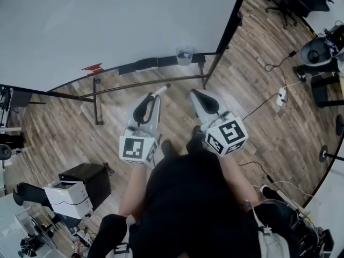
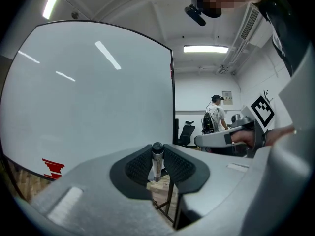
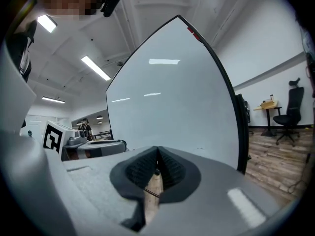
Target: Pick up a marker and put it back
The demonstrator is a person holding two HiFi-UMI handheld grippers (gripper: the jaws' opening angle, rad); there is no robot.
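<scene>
My left gripper (image 1: 155,94) is shut on a marker (image 1: 162,88), whose pale end sticks out past the fingertips toward the whiteboard (image 1: 107,20). In the left gripper view the marker (image 2: 157,160) stands upright between the ribbed pads of that gripper (image 2: 157,169), dark cap on top. My right gripper (image 1: 194,93) hangs beside it on the right, level with it, its pads pressed together on nothing; in its own view the right gripper (image 3: 157,167) faces the board's edge. The board's tray (image 1: 141,65) lies a little beyond both grippers.
On the tray sit dark erasers (image 1: 146,64), a red item (image 1: 92,67) and a clear cup (image 1: 184,55). The board's metal stand (image 1: 145,84) runs below it. A black box and a white printer (image 1: 80,184) stand on the floor at left; chairs (image 1: 293,1) and cables (image 1: 279,97) at right. A person (image 2: 214,116) stands far back.
</scene>
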